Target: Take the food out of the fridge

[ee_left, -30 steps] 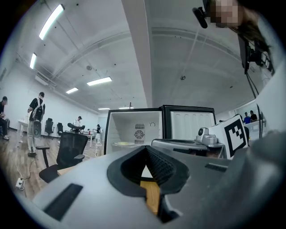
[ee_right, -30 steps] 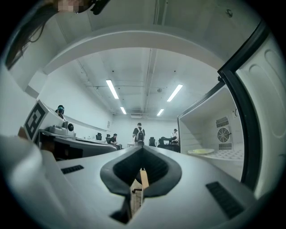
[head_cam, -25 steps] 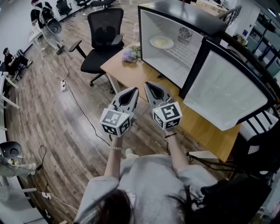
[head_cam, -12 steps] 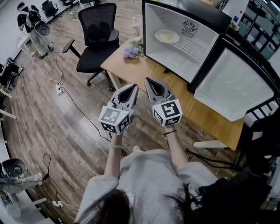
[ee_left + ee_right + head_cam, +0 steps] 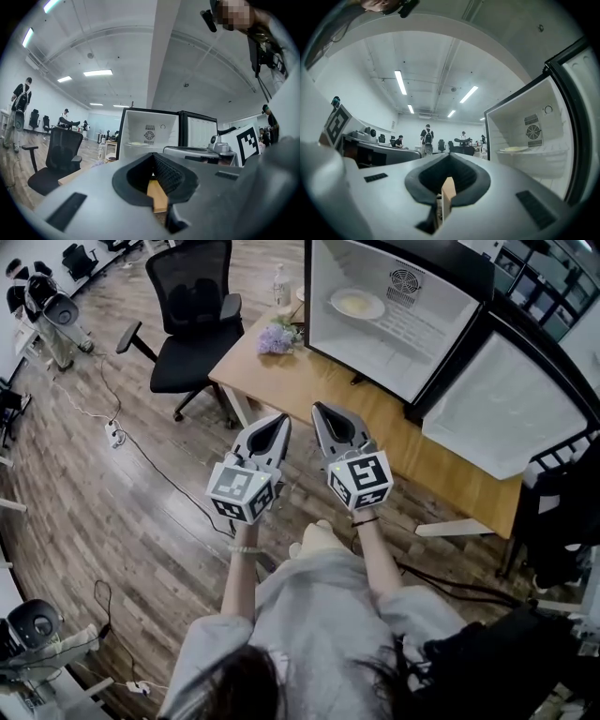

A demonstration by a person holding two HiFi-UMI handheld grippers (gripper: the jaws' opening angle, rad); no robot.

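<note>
The person's forearms reach forward side by side, holding the grey left gripper [image 5: 275, 421] and grey right gripper [image 5: 324, 410] level at the edge of the light wooden table [image 5: 281, 381]. Both pairs of jaws are closed together with nothing between them. The round pale plate of yellowish food [image 5: 356, 304] sits on a shelf inside the open black, white-lined fridge [image 5: 412, 343], well apart from both grippers.

Black office chair [image 5: 187, 324] beside wooden table [image 5: 300, 385]; purple flowers [image 5: 275, 338] on it.
</note>
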